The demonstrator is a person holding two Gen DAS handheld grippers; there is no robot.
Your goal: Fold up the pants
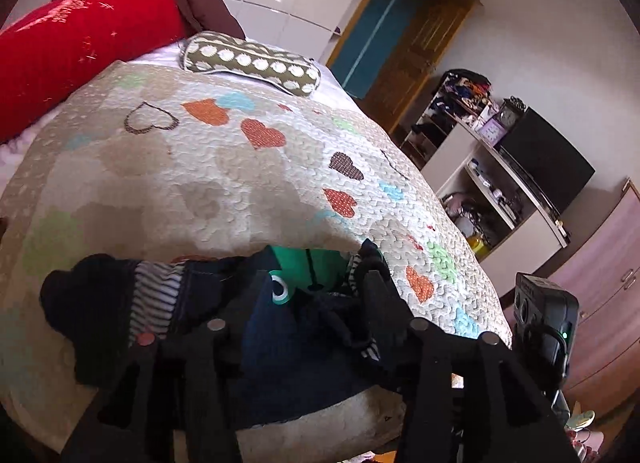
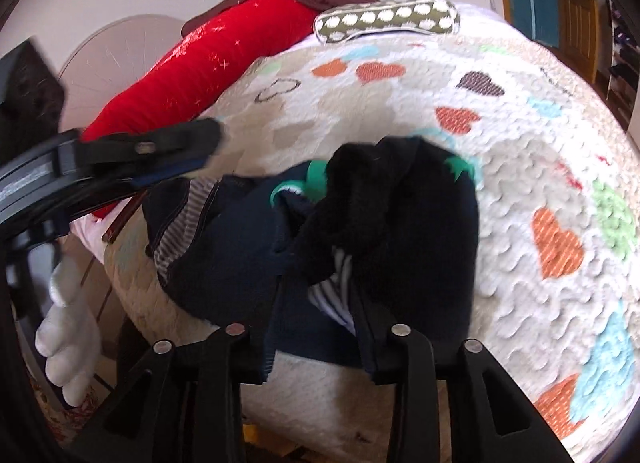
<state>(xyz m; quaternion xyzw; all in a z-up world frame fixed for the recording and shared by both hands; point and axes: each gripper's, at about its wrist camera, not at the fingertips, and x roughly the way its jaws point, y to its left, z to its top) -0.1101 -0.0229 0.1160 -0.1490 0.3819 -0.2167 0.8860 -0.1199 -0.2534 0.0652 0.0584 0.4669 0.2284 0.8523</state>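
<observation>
The pants (image 1: 276,343) are small, dark navy, with a striped lining and a green frog patch; they lie bunched near the front edge of the bed, also in the right wrist view (image 2: 240,247). My left gripper (image 1: 316,295) is open, fingers straddling the bunched cloth. My right gripper (image 2: 316,303) is shut on a fold of the pants, and cloth hangs between its fingers. The left gripper also shows at the left of the right wrist view (image 2: 168,143), above the pants.
The bed has a heart-patterned quilt (image 1: 224,167). A red bolster (image 1: 72,47) and a dotted pillow (image 1: 252,59) lie at the far end. A shelf unit with a TV (image 1: 544,167) stands to the right. A white-gloved hand (image 2: 68,339) is at left.
</observation>
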